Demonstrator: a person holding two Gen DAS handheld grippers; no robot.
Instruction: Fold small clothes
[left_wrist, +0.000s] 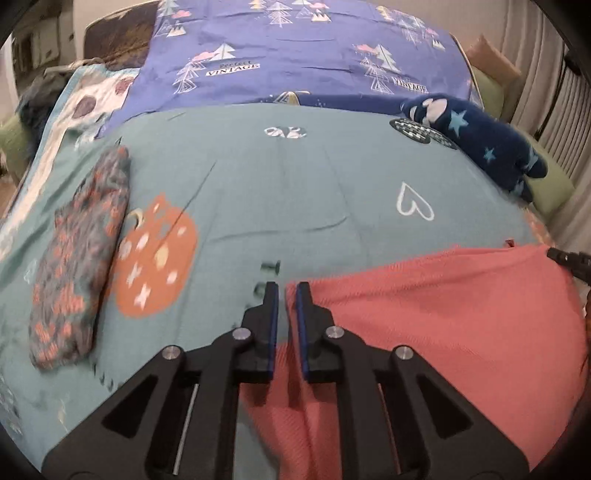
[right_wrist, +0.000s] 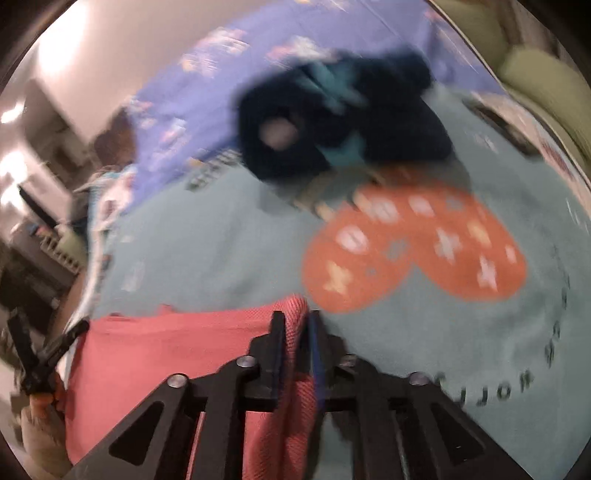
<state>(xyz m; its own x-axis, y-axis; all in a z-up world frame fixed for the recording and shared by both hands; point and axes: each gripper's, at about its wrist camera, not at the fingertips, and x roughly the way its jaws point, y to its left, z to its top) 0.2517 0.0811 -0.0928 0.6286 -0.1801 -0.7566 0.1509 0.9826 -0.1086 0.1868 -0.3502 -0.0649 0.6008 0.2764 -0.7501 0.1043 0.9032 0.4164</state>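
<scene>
While both grippers sit nearest the cameras, each pinches a corner of the pink cloth (left_wrist: 436, 314), which lies spread on the teal blanket (left_wrist: 295, 192). Left gripper (left_wrist: 287, 291): fingers nearly together on the cloth's left edge. Right gripper (right_wrist: 295, 321): fingers clamped on a raised fold. At ten o'clock in the left view lies a patterned bundle (left_wrist: 79, 258); at two o'clock, a navy starred garment (left_wrist: 480, 136). Farthest, at twelve o'clock, a purple sheet (left_wrist: 295, 59).
</scene>
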